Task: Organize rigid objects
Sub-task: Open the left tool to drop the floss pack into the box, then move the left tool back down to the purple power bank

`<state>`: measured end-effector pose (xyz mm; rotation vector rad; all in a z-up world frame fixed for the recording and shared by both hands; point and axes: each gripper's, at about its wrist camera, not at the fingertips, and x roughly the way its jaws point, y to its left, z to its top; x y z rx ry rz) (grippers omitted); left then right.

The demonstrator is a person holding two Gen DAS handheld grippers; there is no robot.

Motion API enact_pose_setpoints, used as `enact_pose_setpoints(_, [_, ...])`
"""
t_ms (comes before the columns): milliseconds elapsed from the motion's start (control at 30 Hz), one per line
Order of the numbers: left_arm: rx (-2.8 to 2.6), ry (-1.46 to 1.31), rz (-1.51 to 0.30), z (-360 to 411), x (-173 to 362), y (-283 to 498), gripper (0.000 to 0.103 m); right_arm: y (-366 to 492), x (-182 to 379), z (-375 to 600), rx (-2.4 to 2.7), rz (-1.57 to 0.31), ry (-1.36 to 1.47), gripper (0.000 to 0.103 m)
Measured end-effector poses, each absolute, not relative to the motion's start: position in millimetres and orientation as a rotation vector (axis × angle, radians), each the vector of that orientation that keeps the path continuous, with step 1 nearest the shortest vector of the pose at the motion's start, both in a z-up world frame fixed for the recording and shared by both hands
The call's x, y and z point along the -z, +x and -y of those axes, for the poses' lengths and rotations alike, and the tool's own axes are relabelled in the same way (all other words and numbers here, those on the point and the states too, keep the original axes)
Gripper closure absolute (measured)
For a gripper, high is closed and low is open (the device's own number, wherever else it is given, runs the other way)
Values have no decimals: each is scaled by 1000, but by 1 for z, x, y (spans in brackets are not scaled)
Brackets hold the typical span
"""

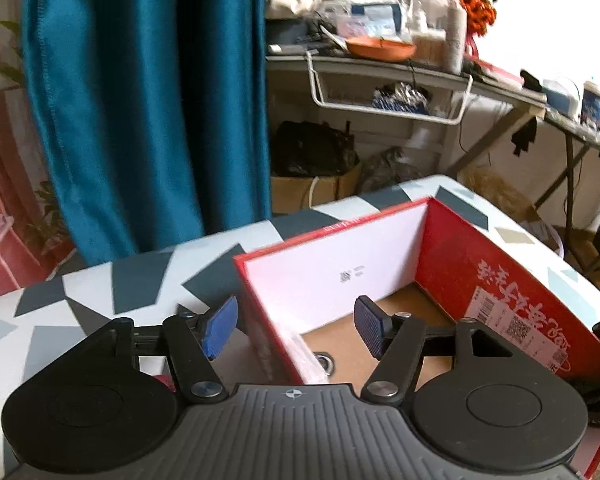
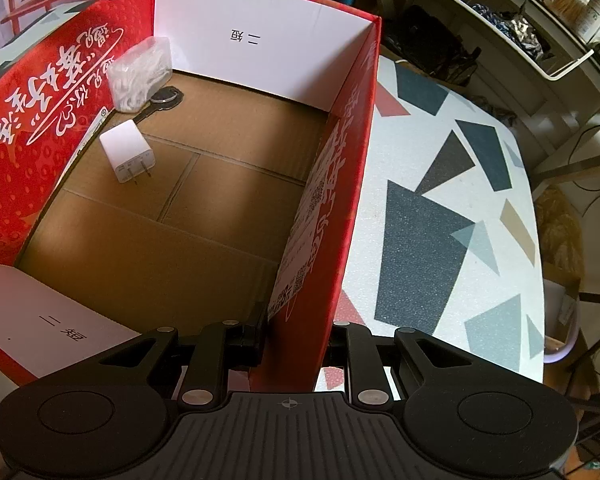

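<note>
While right tool [image 2: 296,344] clamps box wall [image 2: 340,184], only left tool [image 1: 296,330] shows parted, empty.

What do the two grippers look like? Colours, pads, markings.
Both look the same build: a dark grey ribbed body with a small crosshair mark at its front edge, two round black discs at the sides, black linkage arms with silver pivot screws. The left gripper has blue textured pads. The right gripper's pads are hidden by the red box. No cables, sleeves or hands show.
</note>
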<state>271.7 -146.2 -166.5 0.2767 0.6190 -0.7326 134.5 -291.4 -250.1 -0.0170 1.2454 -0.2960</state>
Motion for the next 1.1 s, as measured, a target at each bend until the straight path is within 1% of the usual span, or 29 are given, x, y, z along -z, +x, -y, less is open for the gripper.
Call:
enact_pose_setpoints(167, [671, 266, -584, 116, 154, 275, 36, 134, 250, 291, 297, -1242, -14, 85])
enact_pose_setpoints(333, [595, 271, -598, 88, 159, 278, 36, 133, 249, 291, 299, -1238, -11, 85])
enact_pose_setpoints(633, [536, 267, -720, 58, 198, 284, 38, 133, 249, 292, 299, -1235, -10, 85])
enact_pose_setpoints(700, [537, 255, -733, 54, 205, 283, 42, 133, 249, 292, 299, -1235, -11, 85])
enact_pose_setpoints(733, [534, 247, -739, 51, 209, 283, 43, 133, 249, 291, 299, -1235, -12, 85])
enact_pose_setpoints(1100, [407, 180, -826, 16, 245, 306, 45, 134, 249, 291, 297, -1237, -17, 85])
